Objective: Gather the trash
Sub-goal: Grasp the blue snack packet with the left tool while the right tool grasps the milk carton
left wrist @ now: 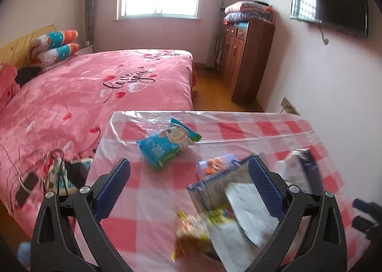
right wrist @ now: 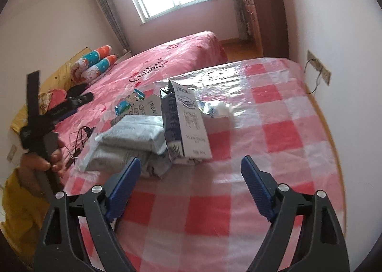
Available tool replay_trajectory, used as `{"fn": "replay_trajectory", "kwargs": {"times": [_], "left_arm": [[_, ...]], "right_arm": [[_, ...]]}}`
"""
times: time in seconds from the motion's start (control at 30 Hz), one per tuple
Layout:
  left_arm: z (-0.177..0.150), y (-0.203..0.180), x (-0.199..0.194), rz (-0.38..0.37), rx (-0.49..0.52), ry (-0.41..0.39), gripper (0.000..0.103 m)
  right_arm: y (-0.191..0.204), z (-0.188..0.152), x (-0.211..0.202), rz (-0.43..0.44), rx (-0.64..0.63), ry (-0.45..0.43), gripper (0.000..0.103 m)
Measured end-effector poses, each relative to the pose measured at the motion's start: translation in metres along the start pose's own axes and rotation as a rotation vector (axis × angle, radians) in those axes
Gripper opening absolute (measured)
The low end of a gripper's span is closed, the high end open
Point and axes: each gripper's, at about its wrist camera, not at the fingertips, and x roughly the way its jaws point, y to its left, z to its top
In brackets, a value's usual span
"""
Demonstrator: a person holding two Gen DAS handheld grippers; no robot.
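Trash lies on a table with a pink checked cloth [left wrist: 274, 128]. In the left wrist view my left gripper [left wrist: 191, 171] is open above a silver foil packet [left wrist: 219, 190] and white paper [left wrist: 250, 209], with a yellow wrapper [left wrist: 188, 231] below and a blue tissue pack [left wrist: 167, 147] farther off. In the right wrist view my right gripper [right wrist: 191, 171] is open, just short of an upright blue-and-white milk carton [right wrist: 186, 123]. Grey plastic bags [right wrist: 133, 138] lie left of the carton, a crumpled white wrapper [right wrist: 219, 108] behind it.
A bed with a pink cover [left wrist: 95, 85] stands left of the table, with cables and a phone [left wrist: 71, 171] on it. A wooden cabinet [left wrist: 246, 57] and a wall television [left wrist: 329, 4] are on the right. The left gripper and hand [right wrist: 40, 128] show in the right wrist view.
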Motion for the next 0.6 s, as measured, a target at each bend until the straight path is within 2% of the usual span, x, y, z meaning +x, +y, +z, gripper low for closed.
{"fn": "replay_trajectory", "kwargs": {"times": [0.27,0.53,0.6], "left_arm": [[0.012,0.01,0.064,0.008,0.106,0.086,0.1],[0.019,0.011,0.111,-0.006,0.163,0.185,0.099],[0.02,0.013,0.12,-0.006,0.171,0.201,0.099]], "right_arm": [[0.004,0.028,0.034,0.034,-0.002,0.045,0.085],[0.007,0.042,0.064,0.01,-0.027,0.091,0.085],[0.009,0.043,0.069,0.0,-0.04,0.091,0.089]]}}
